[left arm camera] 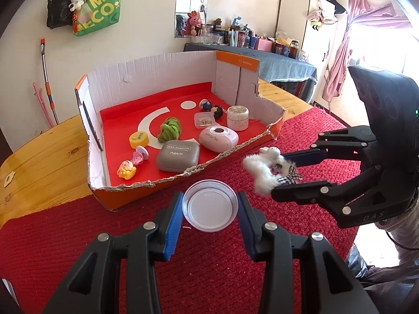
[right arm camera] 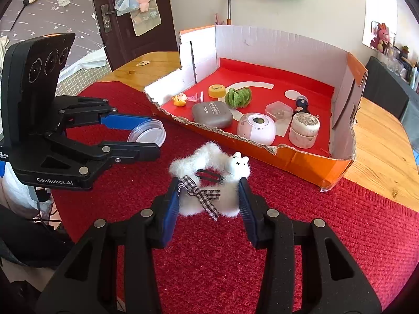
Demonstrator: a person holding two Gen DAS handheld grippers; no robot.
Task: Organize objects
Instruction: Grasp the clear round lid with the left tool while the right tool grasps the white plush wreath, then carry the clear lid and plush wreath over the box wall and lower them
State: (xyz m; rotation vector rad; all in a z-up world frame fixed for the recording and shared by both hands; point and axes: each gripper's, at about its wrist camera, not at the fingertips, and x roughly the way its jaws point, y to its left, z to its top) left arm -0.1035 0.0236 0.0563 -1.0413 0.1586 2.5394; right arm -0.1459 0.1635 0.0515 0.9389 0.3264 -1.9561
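We pinch a clear lid [left arm camera: 210, 208] in our left gripper [left arm camera: 209, 209] and a fluffy white hair tie [right arm camera: 209, 183] in our right gripper [right arm camera: 208, 196]; the cardboard box [left arm camera: 146, 187] lies at eleven o'clock.

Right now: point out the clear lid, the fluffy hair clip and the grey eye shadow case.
clear lid [left arm camera: 210, 208], left wrist view, flat centre.
fluffy hair clip [right arm camera: 209, 204], right wrist view, lower white fur.
grey eye shadow case [left arm camera: 178, 156], left wrist view, top face.
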